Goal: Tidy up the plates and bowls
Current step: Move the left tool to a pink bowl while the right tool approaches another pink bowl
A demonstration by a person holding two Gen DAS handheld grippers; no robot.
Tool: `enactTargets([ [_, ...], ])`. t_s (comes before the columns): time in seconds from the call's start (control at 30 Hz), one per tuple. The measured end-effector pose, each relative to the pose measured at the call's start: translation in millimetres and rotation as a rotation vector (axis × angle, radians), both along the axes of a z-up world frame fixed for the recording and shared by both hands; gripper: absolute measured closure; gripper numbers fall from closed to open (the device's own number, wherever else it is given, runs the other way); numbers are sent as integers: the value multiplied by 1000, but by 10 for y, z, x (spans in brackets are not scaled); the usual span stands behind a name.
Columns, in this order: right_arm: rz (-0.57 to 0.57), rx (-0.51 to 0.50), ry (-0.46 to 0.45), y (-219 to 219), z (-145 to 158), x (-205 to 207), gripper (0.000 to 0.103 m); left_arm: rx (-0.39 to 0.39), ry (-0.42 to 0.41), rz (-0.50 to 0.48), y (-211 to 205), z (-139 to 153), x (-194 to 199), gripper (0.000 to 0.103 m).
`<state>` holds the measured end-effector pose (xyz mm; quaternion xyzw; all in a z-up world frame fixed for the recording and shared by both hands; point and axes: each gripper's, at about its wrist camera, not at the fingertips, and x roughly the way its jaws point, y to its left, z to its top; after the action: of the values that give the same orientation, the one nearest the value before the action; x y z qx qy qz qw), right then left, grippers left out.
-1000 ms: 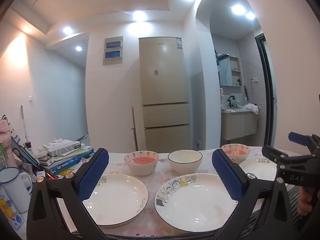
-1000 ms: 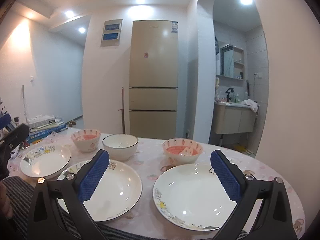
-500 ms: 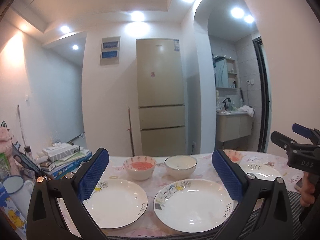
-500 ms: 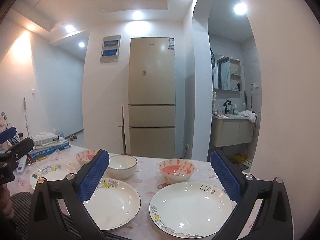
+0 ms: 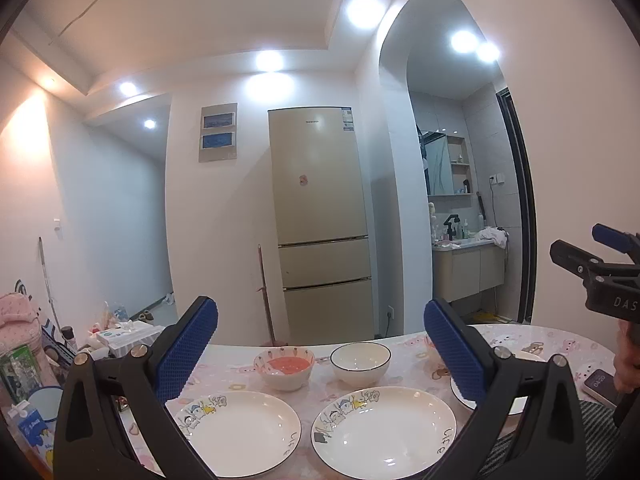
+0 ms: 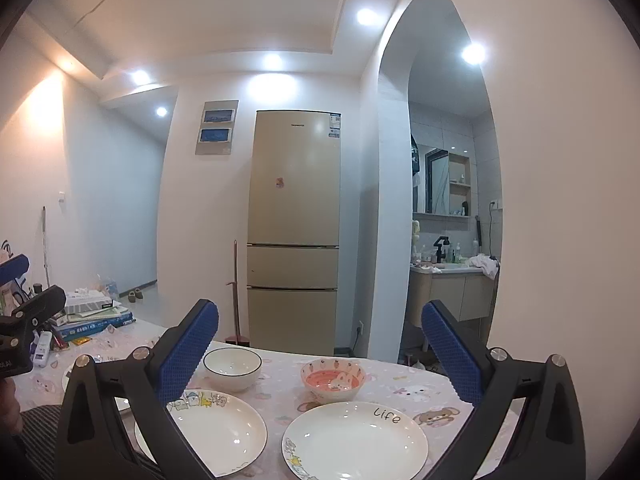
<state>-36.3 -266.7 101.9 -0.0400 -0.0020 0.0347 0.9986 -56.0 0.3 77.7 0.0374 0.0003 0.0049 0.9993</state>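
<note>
Three white cartoon-print plates lie along the table's near edge: a left plate (image 5: 240,428), a middle plate (image 5: 384,428) (image 6: 216,432) and a right plate (image 6: 356,440), partly hidden in the left wrist view (image 5: 516,400). Behind them stand a pink-lined carrot bowl (image 5: 285,368), a plain white bowl (image 5: 361,362) (image 6: 232,368) and a second carrot bowl (image 6: 333,378). My left gripper (image 5: 320,344) is open and empty, raised above the plates. My right gripper (image 6: 320,344) is open and empty, also raised.
Books and tissue boxes (image 5: 124,334) are stacked at the table's left end, with a white mug (image 5: 44,404) and cartons nearby. A phone (image 5: 600,384) lies at the right edge. A fridge (image 5: 320,224) and a bathroom archway stand beyond the table.
Both grippers have risen and tilted upward, so the table sits lower in both views and the dishes look farther off. Nothing on the table moved.
</note>
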Motion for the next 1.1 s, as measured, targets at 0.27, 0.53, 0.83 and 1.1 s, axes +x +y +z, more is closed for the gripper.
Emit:
enactTargets([
  [0.27, 30, 15, -1, 96, 210, 44, 0, 22, 1, 3, -34, 150, 49, 0],
  [0.53, 80, 104, 27, 189, 574, 421, 0, -8, -48, 47, 107, 475, 200, 0],
  [0.83, 124, 138, -68, 486, 1054, 655, 0, -54, -72, 93, 316, 1017, 500, 0],
  [1.1, 167, 266, -7, 736, 1362, 1298, 4, -142, -127, 155, 658, 1402, 836, 0],
])
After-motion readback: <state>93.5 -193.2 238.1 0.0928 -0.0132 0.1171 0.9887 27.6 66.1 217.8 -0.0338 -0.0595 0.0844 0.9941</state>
